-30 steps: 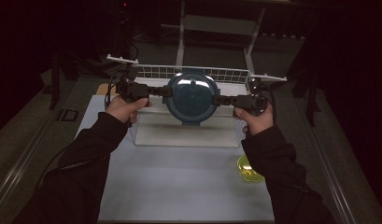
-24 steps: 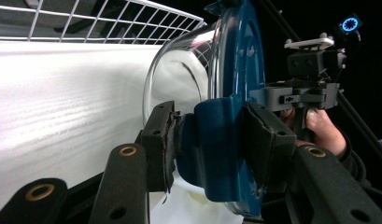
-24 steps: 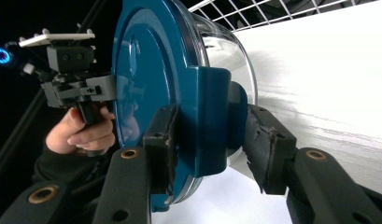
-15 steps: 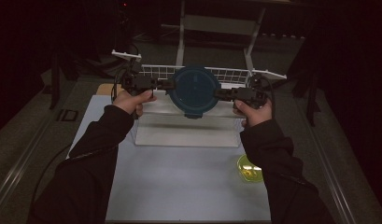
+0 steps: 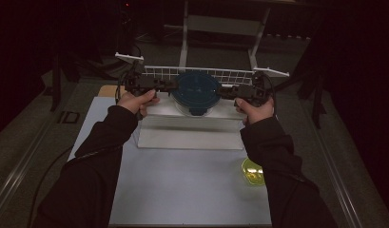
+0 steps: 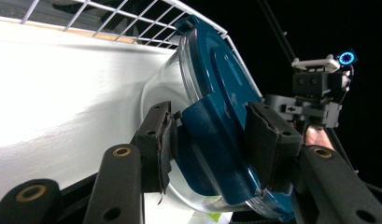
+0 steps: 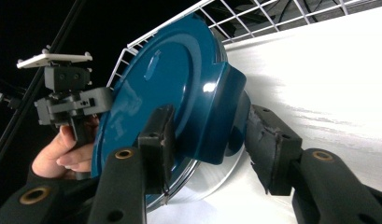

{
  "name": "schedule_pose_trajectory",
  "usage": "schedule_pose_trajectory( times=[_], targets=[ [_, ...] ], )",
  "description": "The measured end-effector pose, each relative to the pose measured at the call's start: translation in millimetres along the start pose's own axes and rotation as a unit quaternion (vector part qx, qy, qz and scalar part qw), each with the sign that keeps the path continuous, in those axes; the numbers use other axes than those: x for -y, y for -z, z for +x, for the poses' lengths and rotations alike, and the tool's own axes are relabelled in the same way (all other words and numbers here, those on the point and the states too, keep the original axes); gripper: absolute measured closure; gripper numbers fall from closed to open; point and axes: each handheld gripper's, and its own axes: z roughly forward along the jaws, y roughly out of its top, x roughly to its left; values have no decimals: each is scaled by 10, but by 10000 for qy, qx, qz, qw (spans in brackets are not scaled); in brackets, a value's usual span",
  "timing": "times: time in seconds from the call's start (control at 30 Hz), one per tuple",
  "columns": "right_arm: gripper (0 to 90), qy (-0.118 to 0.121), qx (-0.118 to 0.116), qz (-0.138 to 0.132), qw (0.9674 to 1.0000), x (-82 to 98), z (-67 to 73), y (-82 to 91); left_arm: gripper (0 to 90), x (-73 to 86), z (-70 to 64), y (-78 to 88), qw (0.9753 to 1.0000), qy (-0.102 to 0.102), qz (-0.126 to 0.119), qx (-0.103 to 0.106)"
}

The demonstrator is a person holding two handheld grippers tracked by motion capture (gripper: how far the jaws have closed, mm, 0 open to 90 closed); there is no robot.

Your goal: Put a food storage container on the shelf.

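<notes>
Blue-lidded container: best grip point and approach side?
Grip the lid's side tabs, one from each side. The container is round with smooth clear walls; the tabs jut out flat, so the fingers can pinch them, as the left gripper and right gripper do.

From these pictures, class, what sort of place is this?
Probably a staged recording bench in a darkened room: a white table, a wire rack, and a lidded container held between handheld tools.

Glossy teal plastic lid on a clear, glassy bowl; matt black rubbery pads grip its tabs. Behind, a white coated wire rack.
</notes>
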Motion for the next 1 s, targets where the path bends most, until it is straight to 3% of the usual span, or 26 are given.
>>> schedule_pose_trajectory(
  times=[0.1, 0.2, 0.3, 0.5, 0.57, 0.7, 0.87, 0.9, 0.97, 1.0],
  targets=[
    [516, 11, 36, -12, 10000, -10, 6, -12, 519, 3, -18, 3, 9999, -83, -21, -59],
    [517, 43, 60, -44, 10000, -7, 14, -16, 510, 16, -54, 8, 9994, -295, -65, -177],
    [540, 128, 103, -99, 9998, -7, 30, -7, 440, 31, -119, 11, 9971, -593, -71, -461],
    [520, 483, 137, -169, 9986, 14, 110, 32, 351, 71, -248, 90, 9929, -845, -221, -802],
    [509, 621, 184, -195, 9977, 38, 146, 54, 340, 105, -293, 138, 9910, -1008, -343, -816],
    [500, 920, 217, -202, 9953, 99, 200, 107, 234, 210, -371, 223, 9853, -1361, -580, -856],
    [502, 1197, 304, -244, 9920, 179, 253, 195, 98, 372, -471, 262, 9779, -1791, -570, -916],
    [504, 1240, 324, -262, 9914, 200, 268, 214, 34, 418, -498, 261, 9762, -1887, -545, -922],
    [511, 1268, 234, -259, 9913, 248, 291, 242, 0, 487, -536, 271, 9733, -2029, -583, -902],
    [526, 1267, 161, -254, 9915, 278, 305, 253, 0, 544, -559, 275, 9707, -2155, -609, -865]
  ],
)
